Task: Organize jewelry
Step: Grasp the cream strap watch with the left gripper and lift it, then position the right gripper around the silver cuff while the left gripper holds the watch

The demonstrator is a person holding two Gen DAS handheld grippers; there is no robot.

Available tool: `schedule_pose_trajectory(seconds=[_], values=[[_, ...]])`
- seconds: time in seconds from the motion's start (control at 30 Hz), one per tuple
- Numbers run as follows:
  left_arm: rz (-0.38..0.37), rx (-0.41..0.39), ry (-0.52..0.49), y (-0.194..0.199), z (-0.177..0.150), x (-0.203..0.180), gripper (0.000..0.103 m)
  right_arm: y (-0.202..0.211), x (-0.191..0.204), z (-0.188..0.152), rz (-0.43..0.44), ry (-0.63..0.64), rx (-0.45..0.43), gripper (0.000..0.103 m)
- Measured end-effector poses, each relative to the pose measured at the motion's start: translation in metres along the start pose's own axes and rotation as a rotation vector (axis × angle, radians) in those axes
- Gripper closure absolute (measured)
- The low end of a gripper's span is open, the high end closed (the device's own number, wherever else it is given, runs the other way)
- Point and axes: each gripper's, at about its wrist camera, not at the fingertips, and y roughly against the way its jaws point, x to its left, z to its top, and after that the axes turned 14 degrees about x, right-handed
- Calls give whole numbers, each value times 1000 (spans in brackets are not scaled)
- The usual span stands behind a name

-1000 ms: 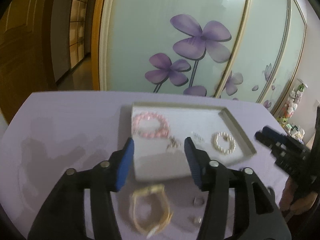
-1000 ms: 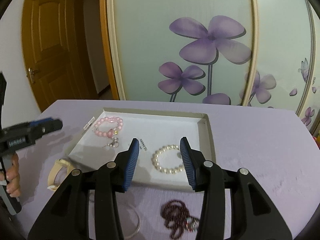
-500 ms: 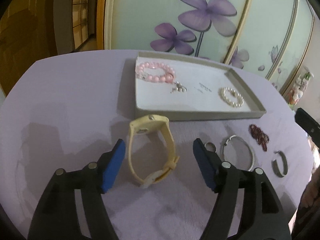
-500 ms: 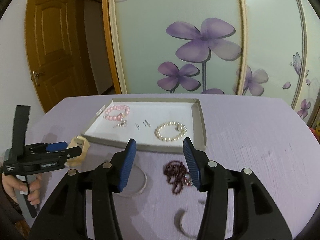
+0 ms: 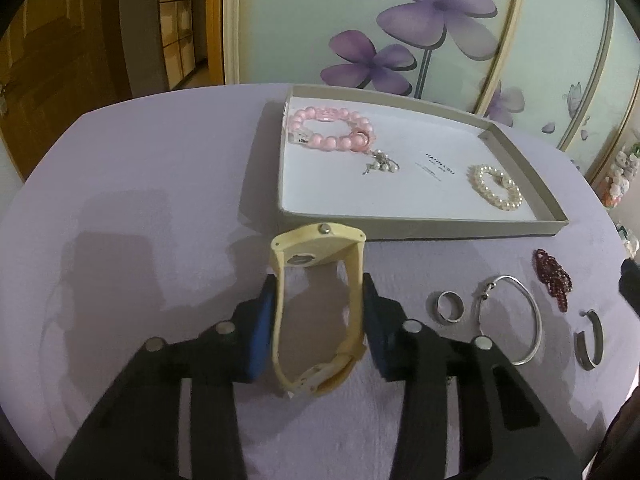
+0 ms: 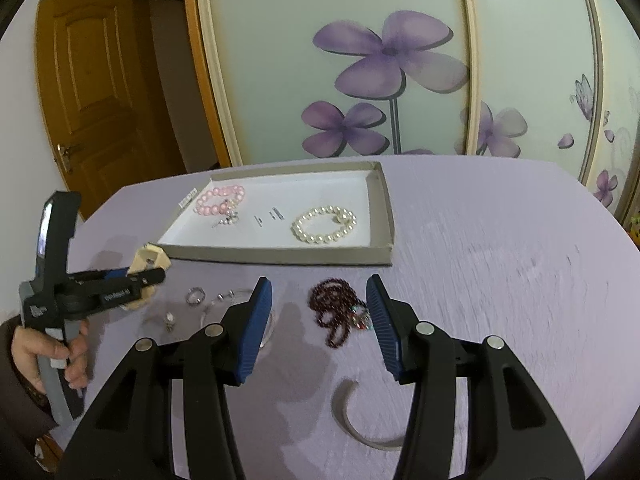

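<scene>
oddly, left claw [image 5: 319, 312] pinches cream watch [image 5: 318, 308], buckle half hidden; right claw [image 6: 320, 320] spread, cuff [image 6: 362, 420] cut off.

Cream watch [image 5: 318, 300] between my left gripper [image 5: 319, 320] pads.
It stands on edge, just before the grey tray [image 5: 420, 230] holding two bracelets.
</scene>
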Motion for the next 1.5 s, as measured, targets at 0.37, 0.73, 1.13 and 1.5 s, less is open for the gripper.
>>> schedule_pose_trajectory(seconds=[0.37, 0.73, 1.13, 1.5], values=[[-46, -92, 11, 44, -15, 11, 65, -7, -23, -39, -62, -10, 118, 38], [-76, -119, 3, 56, -12, 5, 65, -16, -30, -42, -108, -6, 167, 19], [-87, -121, 2, 57, -10, 2, 65, -34, -30, -37, -111, 60, 242, 28], [-93, -117, -3, 55, -12, 0, 65, -35, -32, -35, -89, 59, 240, 34]])
